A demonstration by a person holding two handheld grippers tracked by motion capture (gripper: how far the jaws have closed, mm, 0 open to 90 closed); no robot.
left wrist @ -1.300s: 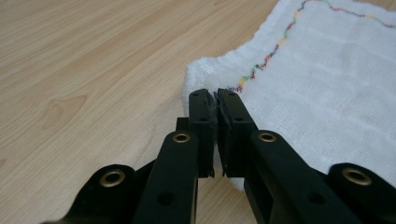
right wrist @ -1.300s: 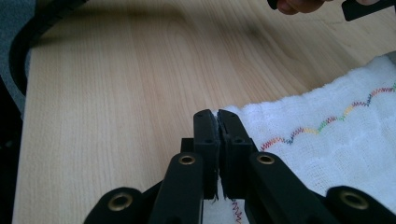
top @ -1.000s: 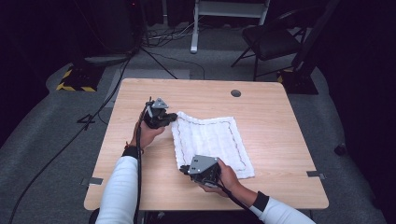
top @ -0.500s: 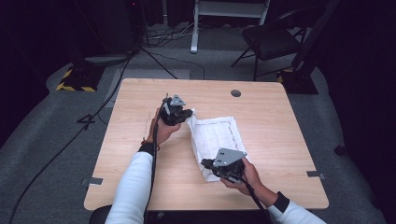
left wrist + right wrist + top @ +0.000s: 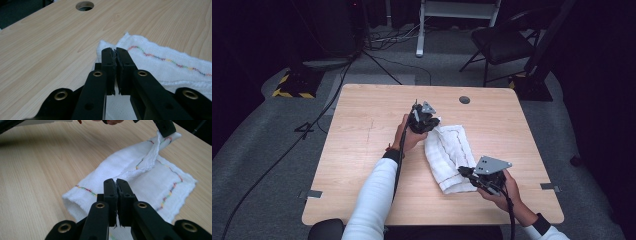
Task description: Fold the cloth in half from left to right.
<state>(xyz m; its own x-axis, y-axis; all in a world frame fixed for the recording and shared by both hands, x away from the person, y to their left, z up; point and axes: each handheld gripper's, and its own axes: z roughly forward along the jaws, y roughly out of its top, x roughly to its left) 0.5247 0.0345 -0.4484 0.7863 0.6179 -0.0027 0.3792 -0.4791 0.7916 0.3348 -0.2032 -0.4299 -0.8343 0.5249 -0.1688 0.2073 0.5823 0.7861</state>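
A white towel [image 5: 447,156] with a multicoloured stitched border lies half folded on the wooden table [image 5: 362,145], right of centre. My left gripper [image 5: 432,125] is at the towel's far corner and shut on it; in the left gripper view the jaws [image 5: 115,53] pinch the cloth's [image 5: 165,67] edge. My right gripper [image 5: 461,171] is at the near end, also shut on the cloth. In the right gripper view its jaws [image 5: 116,183] hold a raised edge of the towel [image 5: 140,167], and the other gripper [image 5: 163,127] lifts the far corner.
A round cable hole [image 5: 464,100] sits near the table's far edge, also seen as a hole [image 5: 85,5] in the left gripper view. Beyond the table are a black chair [image 5: 504,45], a white stand [image 5: 422,30] and floor cables [image 5: 312,125].
Both grippers have moved to the right, carrying the towel's left edge over. The flat towel is now doubled into a narrower, half-folded shape.
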